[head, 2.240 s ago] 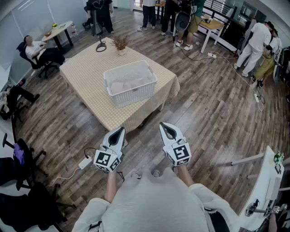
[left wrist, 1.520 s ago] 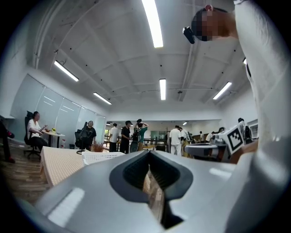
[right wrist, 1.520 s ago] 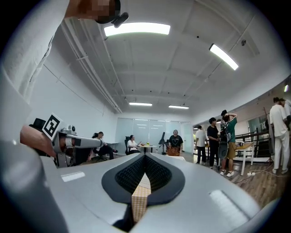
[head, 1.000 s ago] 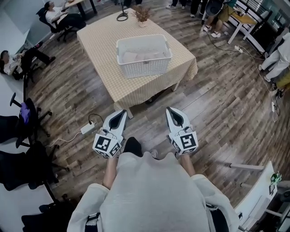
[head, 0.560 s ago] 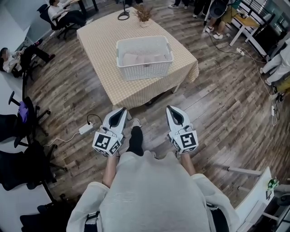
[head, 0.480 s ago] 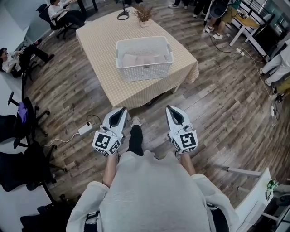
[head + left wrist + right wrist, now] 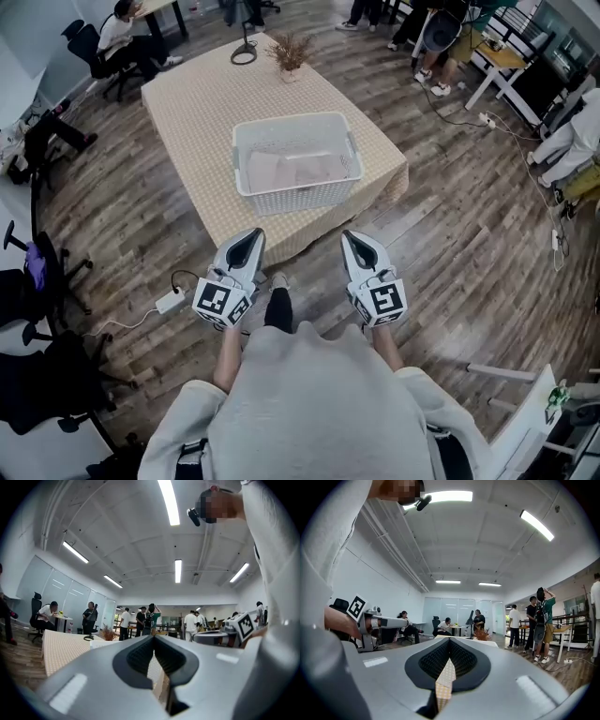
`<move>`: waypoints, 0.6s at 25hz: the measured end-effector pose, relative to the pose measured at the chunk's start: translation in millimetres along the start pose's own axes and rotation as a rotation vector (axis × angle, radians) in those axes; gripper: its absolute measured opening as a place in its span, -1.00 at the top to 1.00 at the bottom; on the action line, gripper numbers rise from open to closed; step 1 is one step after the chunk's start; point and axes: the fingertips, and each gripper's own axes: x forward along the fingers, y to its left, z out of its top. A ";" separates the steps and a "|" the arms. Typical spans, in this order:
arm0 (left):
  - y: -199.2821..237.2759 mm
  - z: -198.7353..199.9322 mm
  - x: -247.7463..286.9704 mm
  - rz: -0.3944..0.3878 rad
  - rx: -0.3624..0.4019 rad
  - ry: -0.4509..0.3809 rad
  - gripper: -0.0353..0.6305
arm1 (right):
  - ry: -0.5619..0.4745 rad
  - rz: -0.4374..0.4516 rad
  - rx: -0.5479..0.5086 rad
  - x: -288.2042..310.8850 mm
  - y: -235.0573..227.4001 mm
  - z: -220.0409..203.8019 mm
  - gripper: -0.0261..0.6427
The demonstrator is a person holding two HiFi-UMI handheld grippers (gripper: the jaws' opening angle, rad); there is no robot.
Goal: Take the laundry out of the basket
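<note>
A white slatted laundry basket [image 7: 292,195] stands on a table with a tan checked cloth [image 7: 197,103], near its front edge. Pale pink and white laundry [image 7: 295,171] lies folded inside it. I hold both grippers low in front of my body, short of the table and over the wood floor. My left gripper [image 7: 252,236] is shut and empty, and its jaws [image 7: 153,638] meet at the tips. The right gripper [image 7: 350,237] is also shut with nothing in it, its pads [image 7: 440,656] closed together. Both point toward the basket without touching it.
A pot of dried flowers [image 7: 289,56] and a black ring-shaped stand [image 7: 243,54] sit at the table's far end. A white power strip [image 7: 170,301] with its cable lies on the floor at left. Black office chairs [image 7: 37,281] line the left side, and people stand and sit further back.
The table and basket have come nearer and sit more centred in the head view as I step forward. Both grippers keep their place before me, still shut.
</note>
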 end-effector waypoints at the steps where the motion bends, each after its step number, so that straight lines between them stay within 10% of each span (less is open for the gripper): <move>1: 12.6 3.4 7.7 -0.002 0.000 -0.004 0.86 | -0.002 -0.003 -0.004 14.9 -3.4 3.7 0.93; 15: 177.4 38.4 105.6 -0.016 0.005 -0.052 0.86 | -0.036 -0.056 -0.047 194.2 -49.5 48.4 0.93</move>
